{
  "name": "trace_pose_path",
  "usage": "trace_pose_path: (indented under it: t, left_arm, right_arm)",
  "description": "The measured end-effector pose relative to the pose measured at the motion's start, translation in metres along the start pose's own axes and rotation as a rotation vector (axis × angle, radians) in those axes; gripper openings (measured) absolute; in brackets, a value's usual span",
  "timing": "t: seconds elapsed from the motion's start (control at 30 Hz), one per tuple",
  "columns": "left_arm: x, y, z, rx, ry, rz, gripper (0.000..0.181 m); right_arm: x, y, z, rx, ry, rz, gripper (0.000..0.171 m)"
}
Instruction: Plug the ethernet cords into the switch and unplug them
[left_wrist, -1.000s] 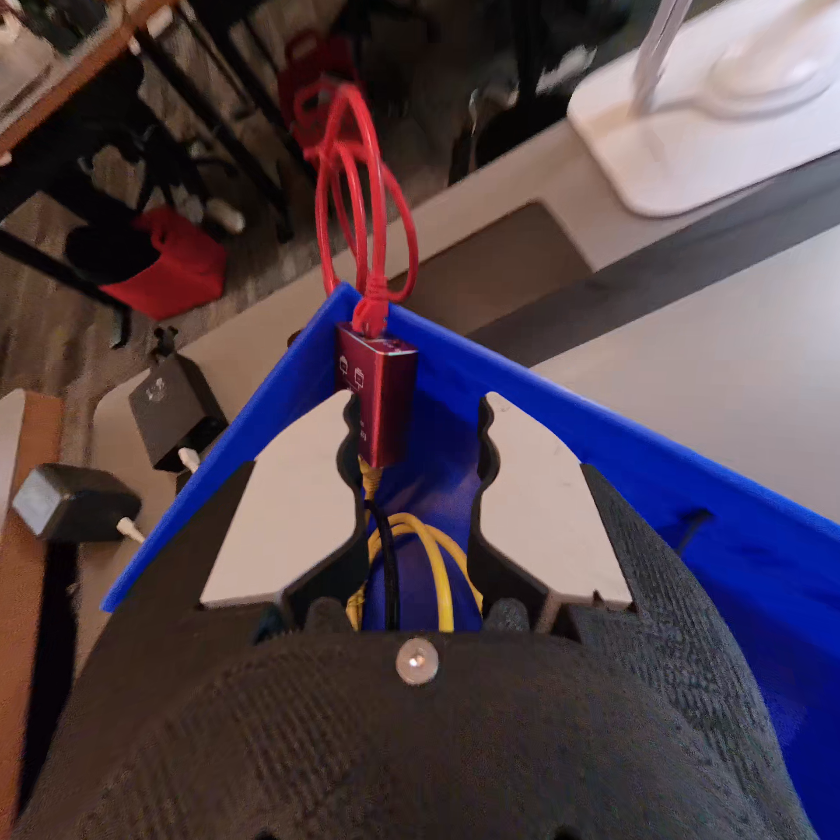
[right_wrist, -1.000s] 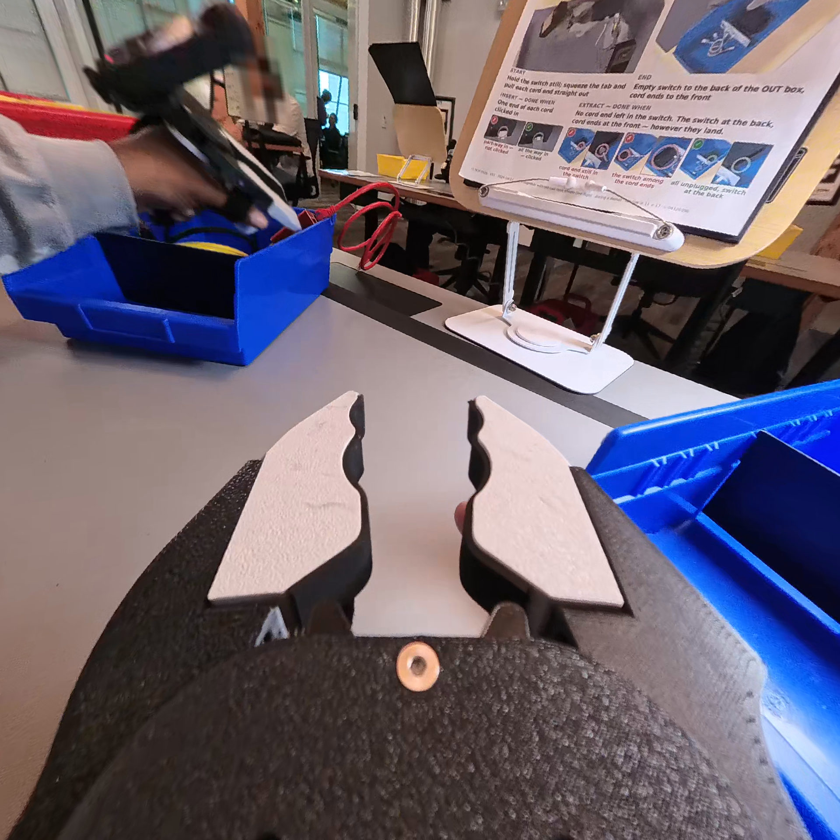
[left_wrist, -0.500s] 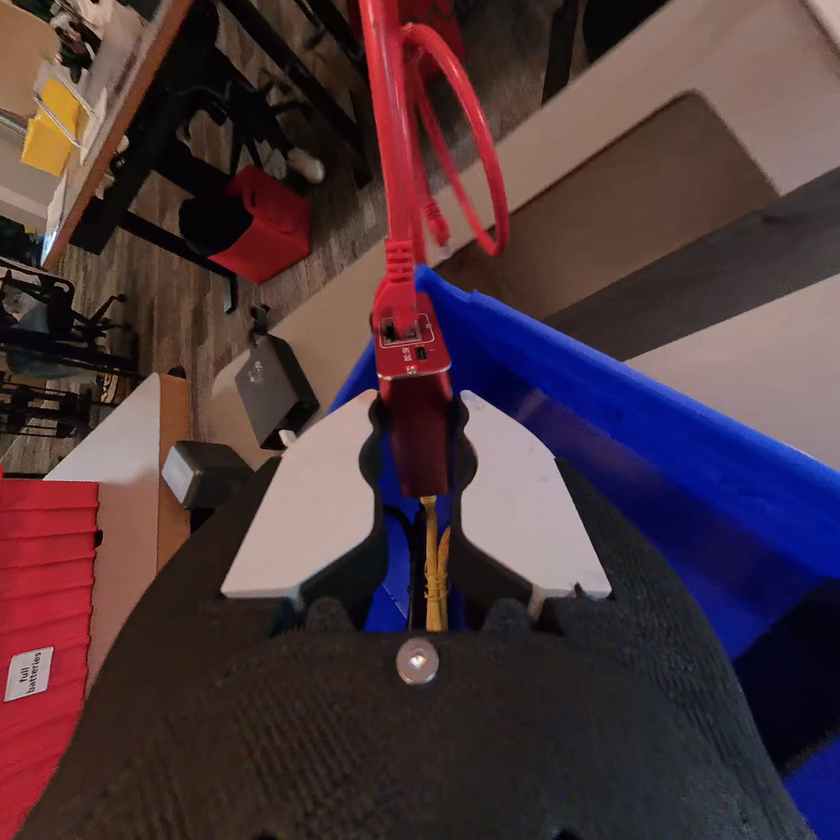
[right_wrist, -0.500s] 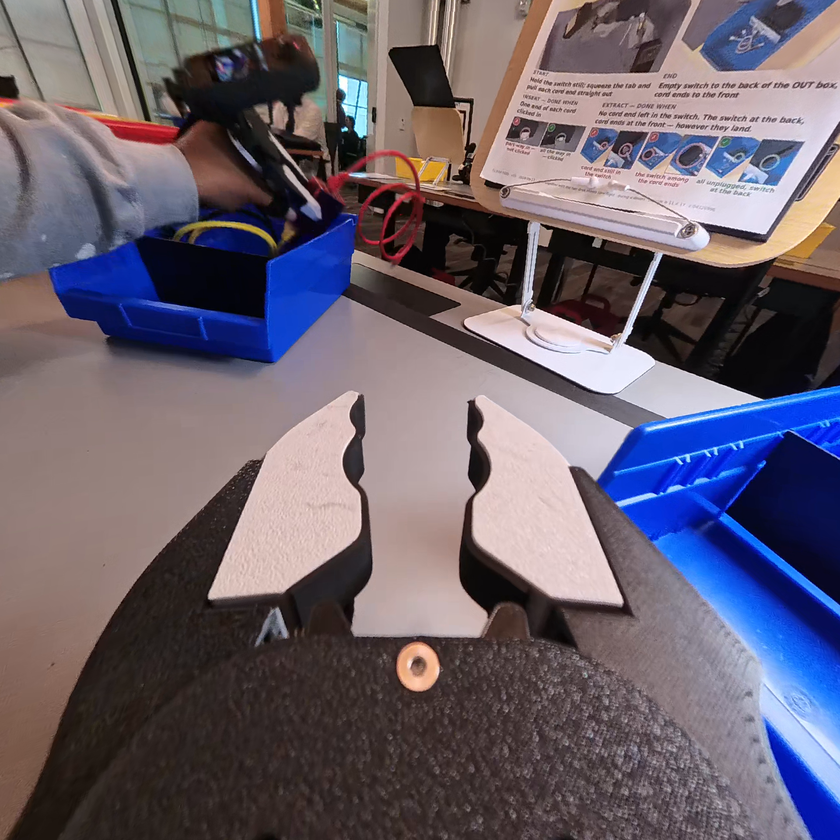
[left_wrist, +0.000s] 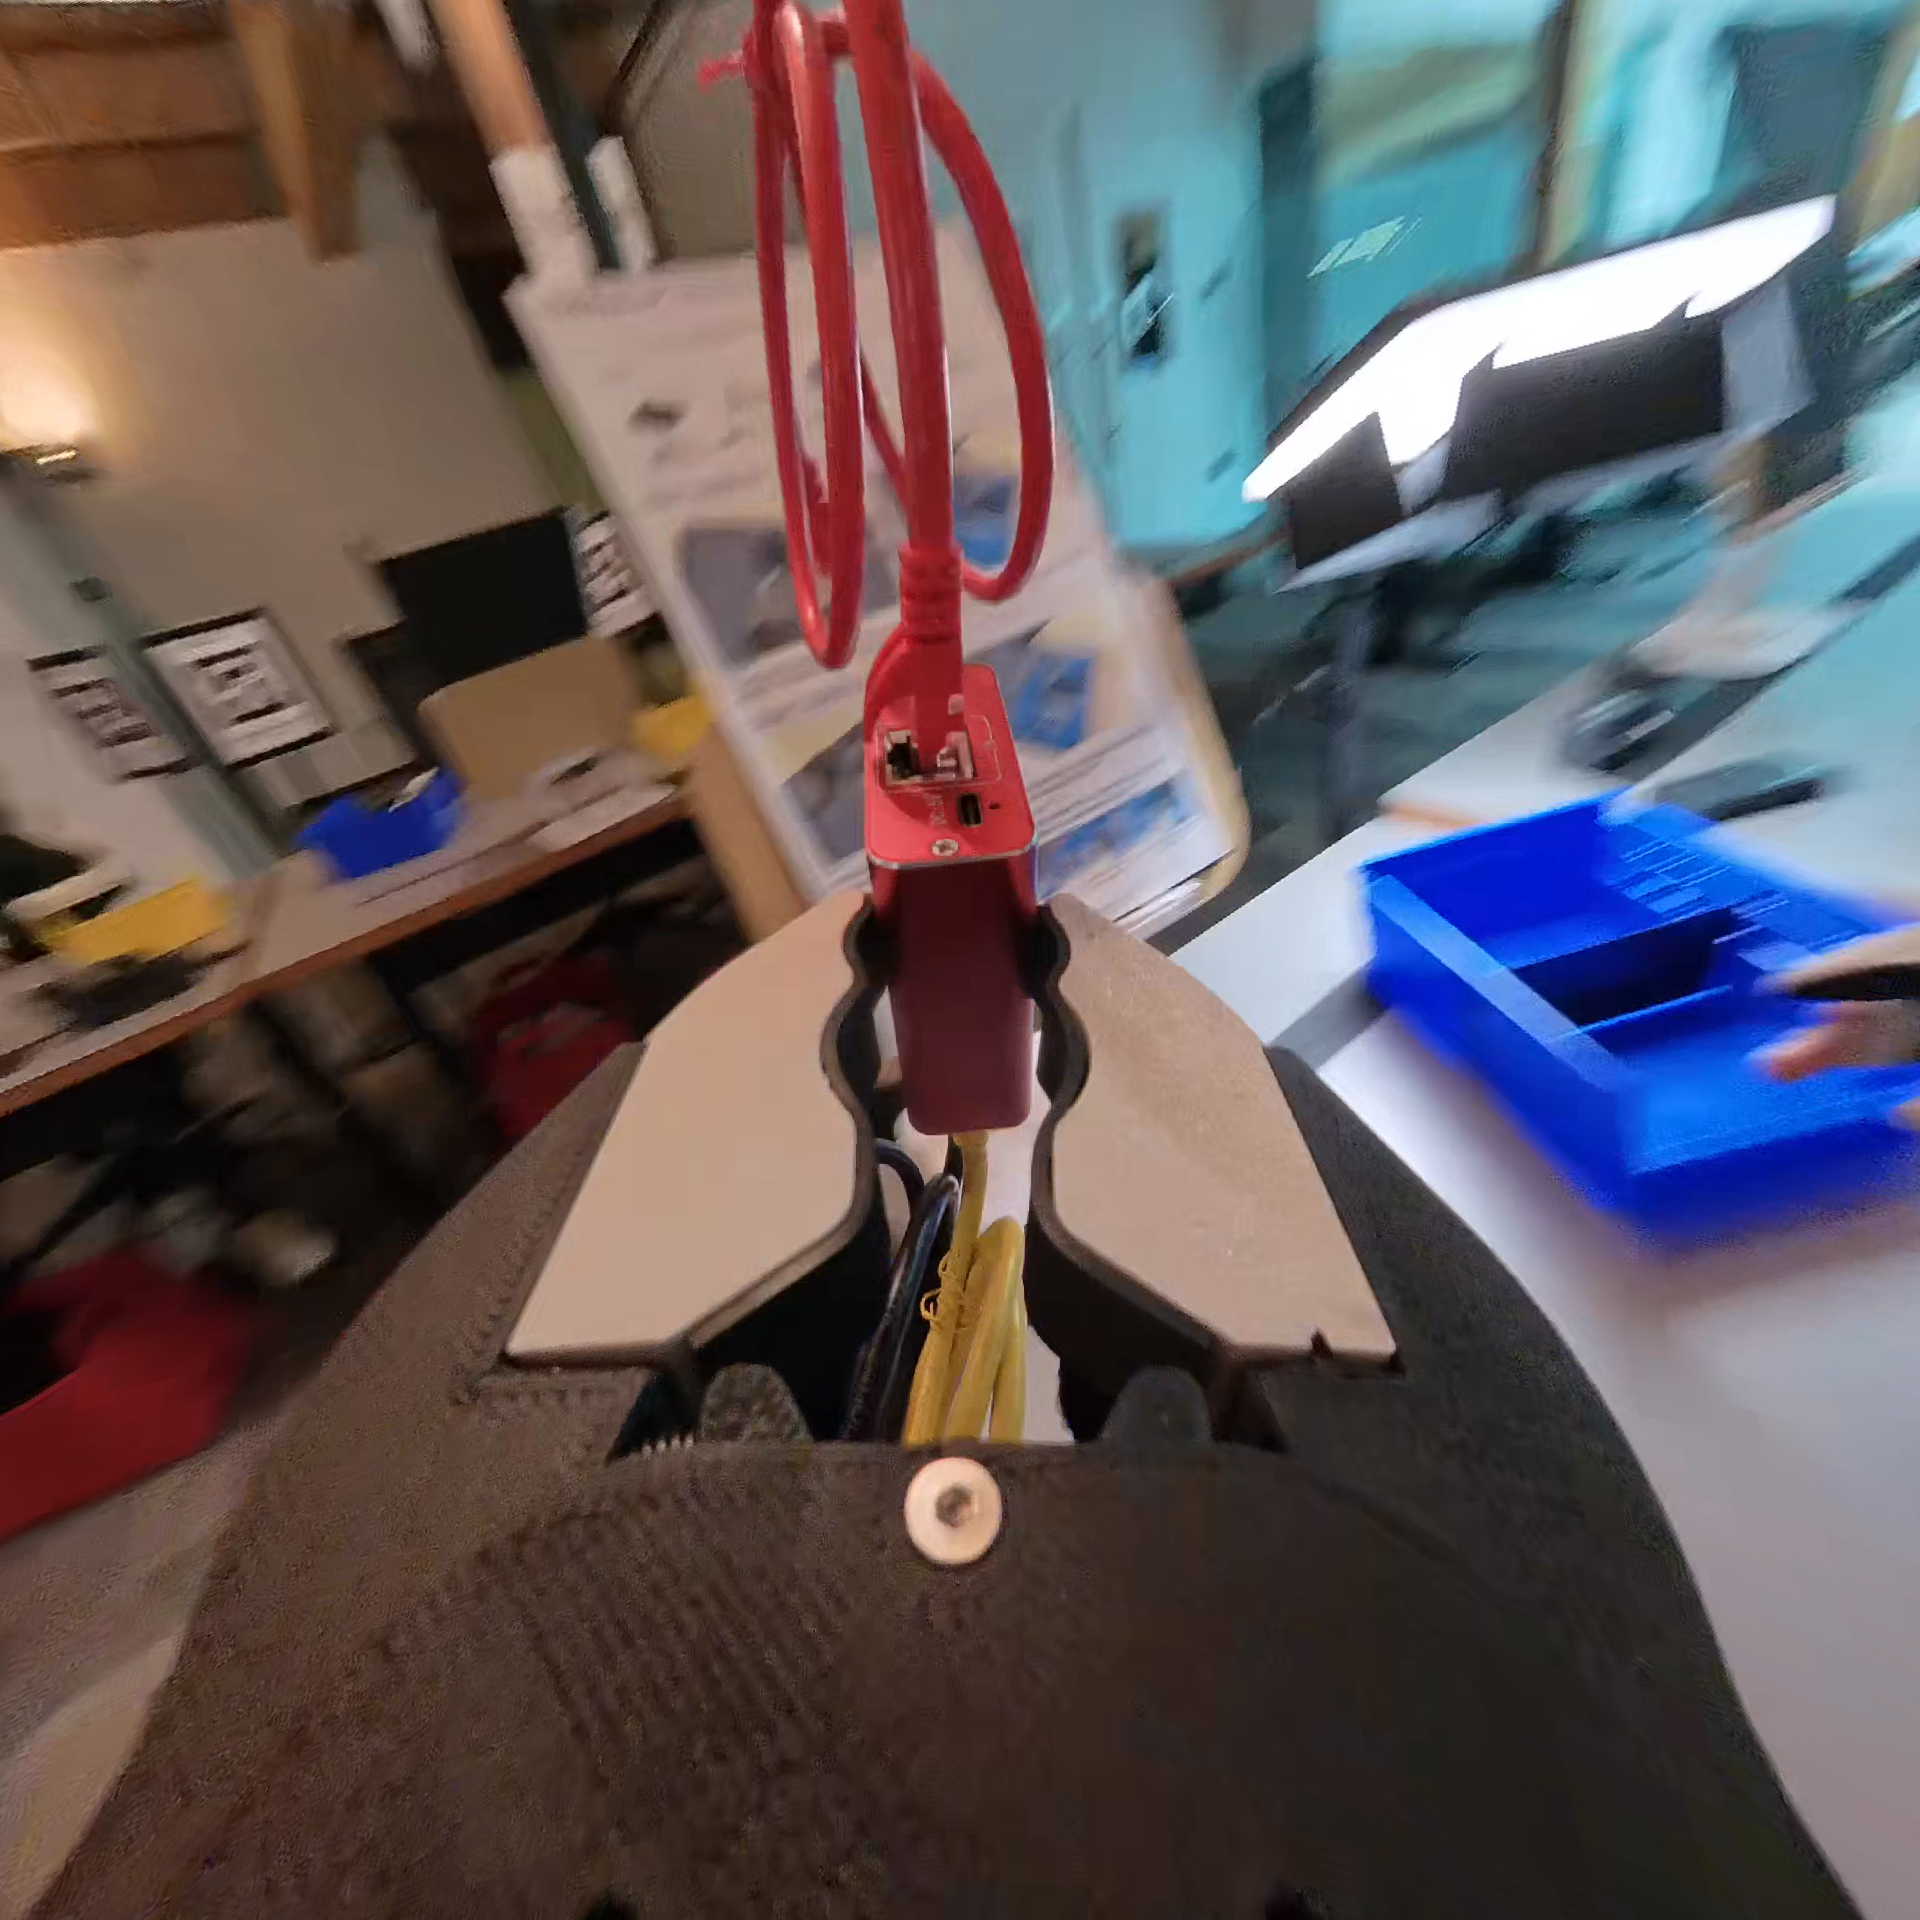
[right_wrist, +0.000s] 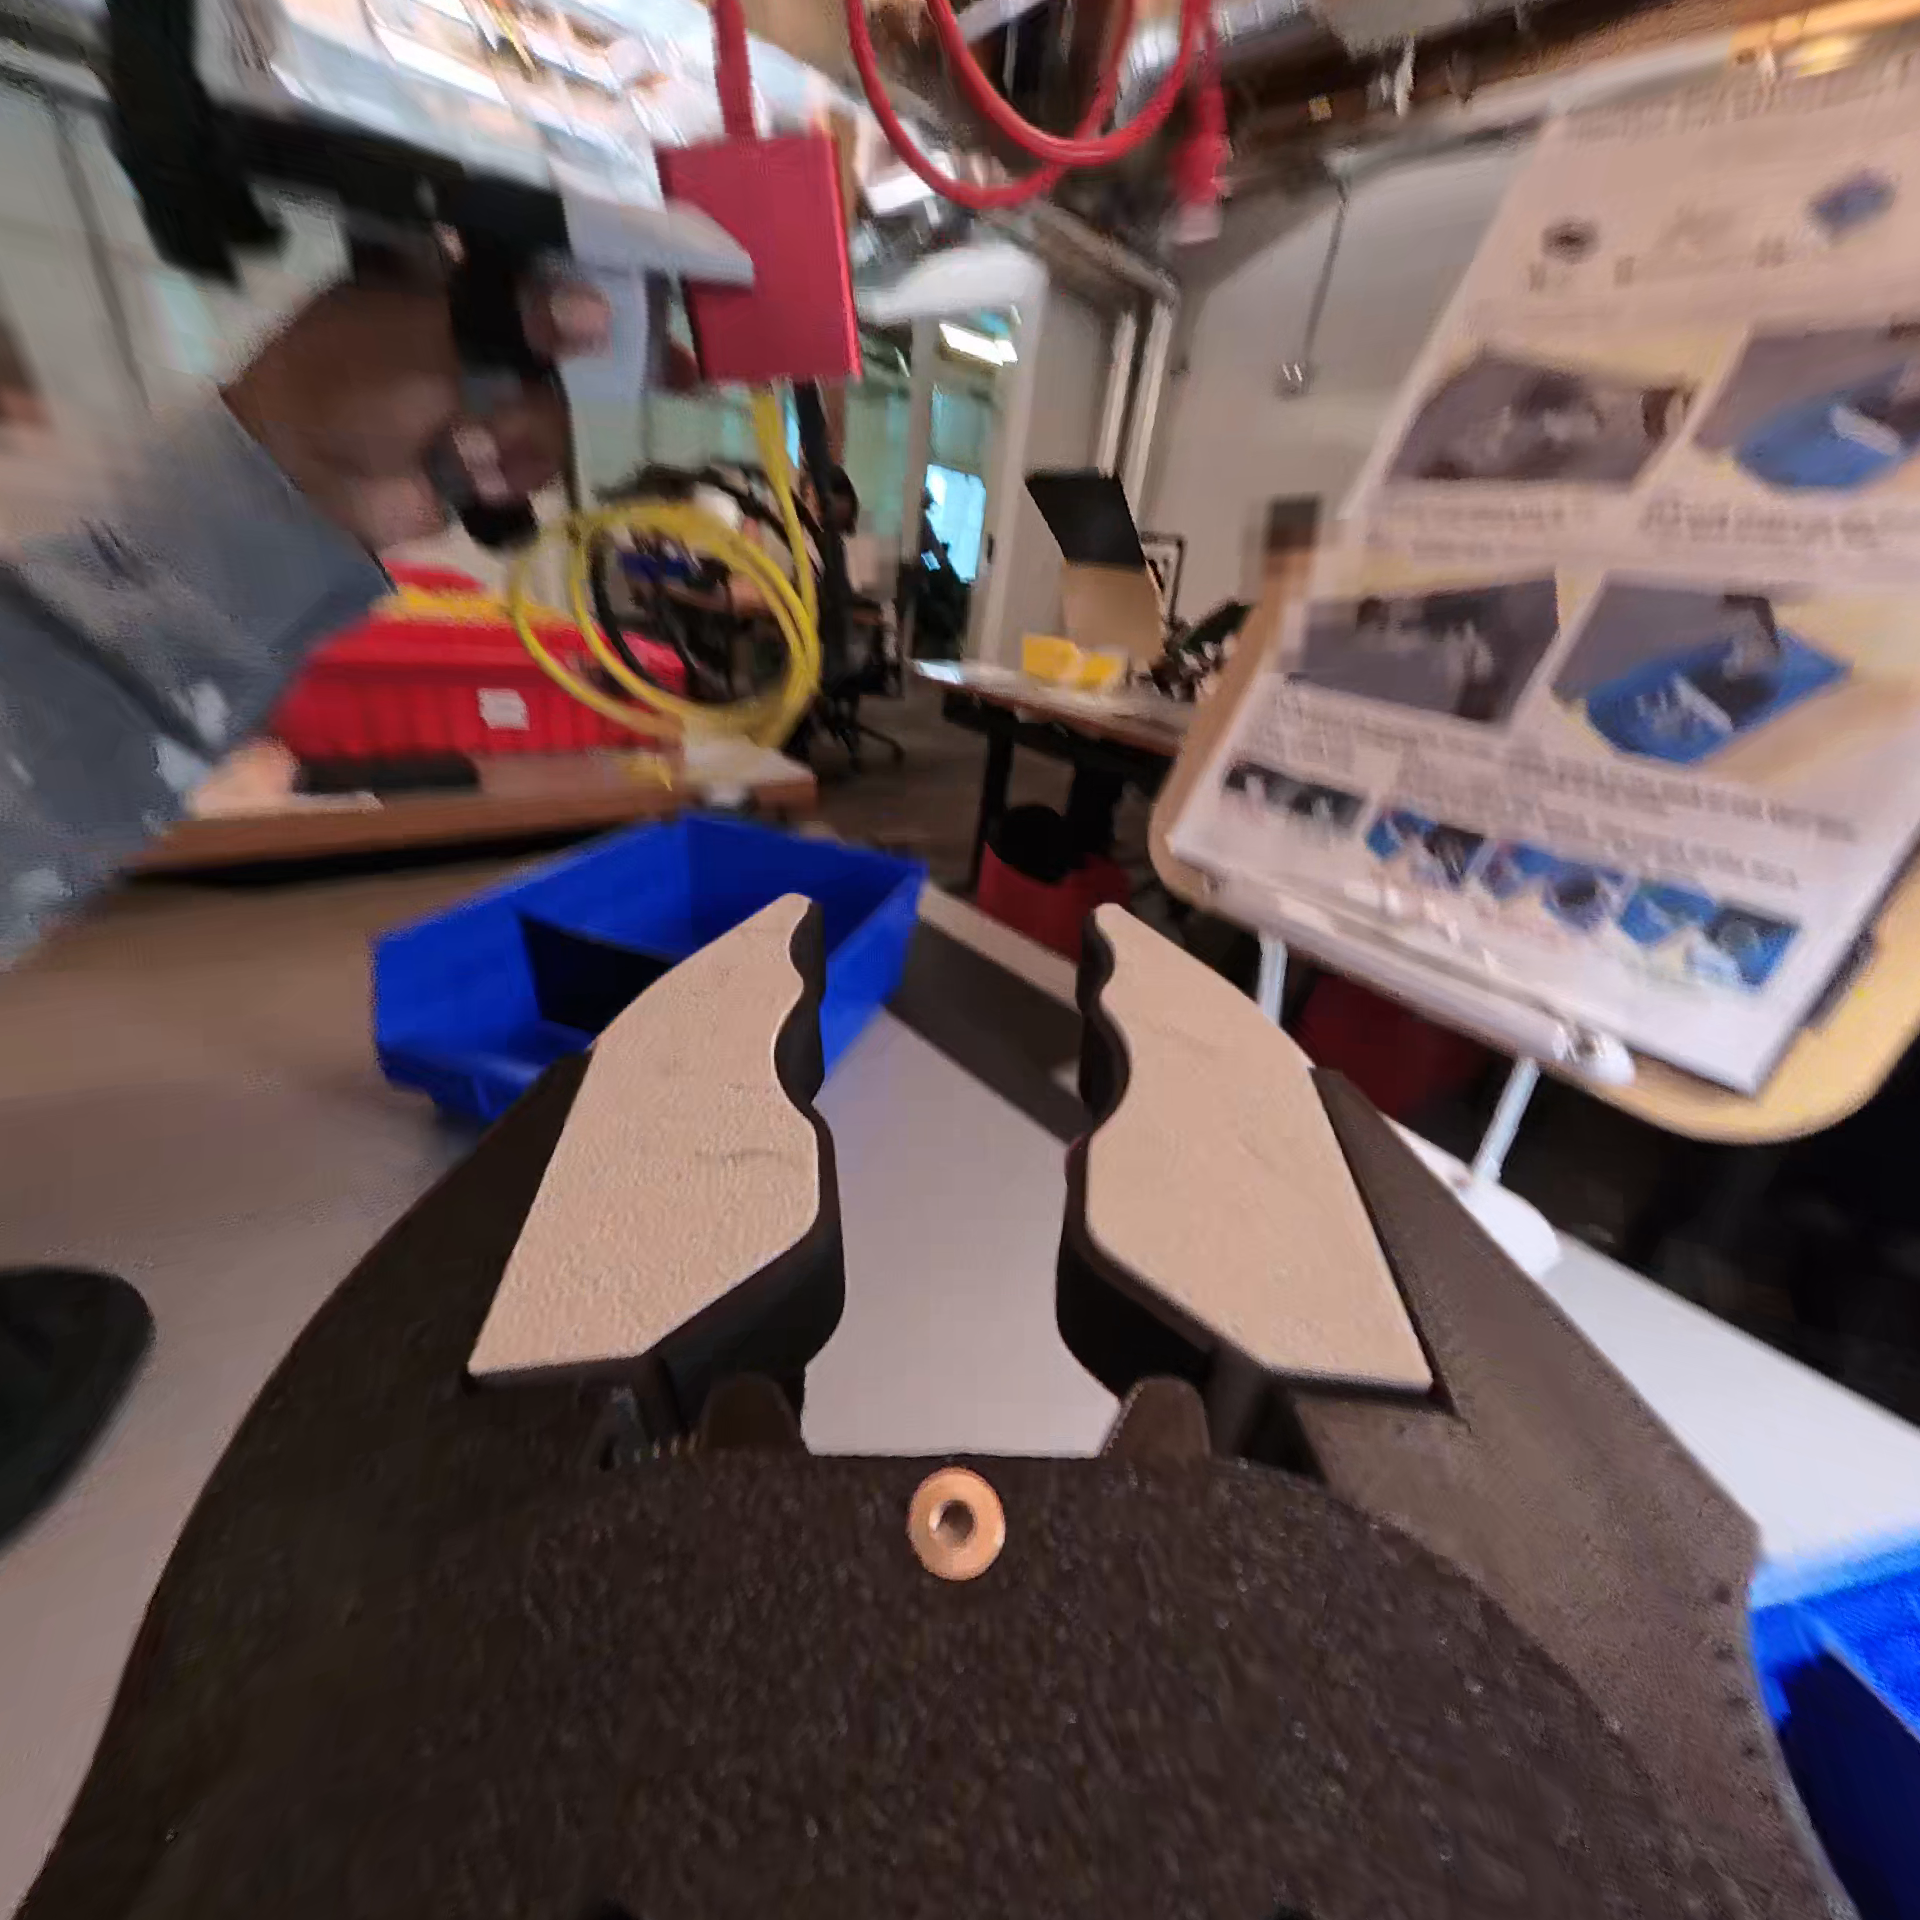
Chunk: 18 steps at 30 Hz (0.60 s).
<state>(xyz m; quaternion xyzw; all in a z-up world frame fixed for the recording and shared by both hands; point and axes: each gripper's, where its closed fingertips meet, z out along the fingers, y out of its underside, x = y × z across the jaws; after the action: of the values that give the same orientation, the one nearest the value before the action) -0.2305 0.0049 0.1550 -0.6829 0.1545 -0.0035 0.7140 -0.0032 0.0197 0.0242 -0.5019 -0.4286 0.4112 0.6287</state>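
Note:
My left gripper (left_wrist: 954, 914) is shut on a small red switch (left_wrist: 951, 914) and holds it up in the air. A coiled red ethernet cord (left_wrist: 904, 312) is plugged into its far end. A yellow cord (left_wrist: 977, 1309) and a black cord (left_wrist: 914, 1247) hang from its near end. In the right wrist view the switch (right_wrist: 774, 255) hangs high at the upper left, with the red cord (right_wrist: 997, 135) above it and the yellow cord (right_wrist: 717, 623) looped below. My right gripper (right_wrist: 948, 925) is open and empty, low over the grey table (right_wrist: 208, 1091).
A blue bin (right_wrist: 520, 987) stands on the table beyond my right gripper. Another blue bin (left_wrist: 1621, 1029) lies at the right in the left wrist view, its corner at the lower right (right_wrist: 1849, 1704). An instruction board on a white stand (right_wrist: 1558, 675) is at the right.
My left gripper has lifted the switch with its cords up out of the blue bin and swung it toward the right gripper. The right gripper has tilted upward and stayed open.

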Motion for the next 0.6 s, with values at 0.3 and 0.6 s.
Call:
trace_pose_path:
  t: [0.3, 0.6]
  left_arm:
    - [0.174, -0.018, -0.008, 0.34, 0.722, -0.365, 0.027]
    - [0.248, 0.025, 0.014, 0.326, 1.008, -0.536, 0.027]
  right_arm:
    - [-0.027, -0.06, 0.001, 0.064, -0.221, 0.022, 0.048]
    - [-0.039, -0.044, -0.017, 0.019, -0.483, 0.152, 0.029]
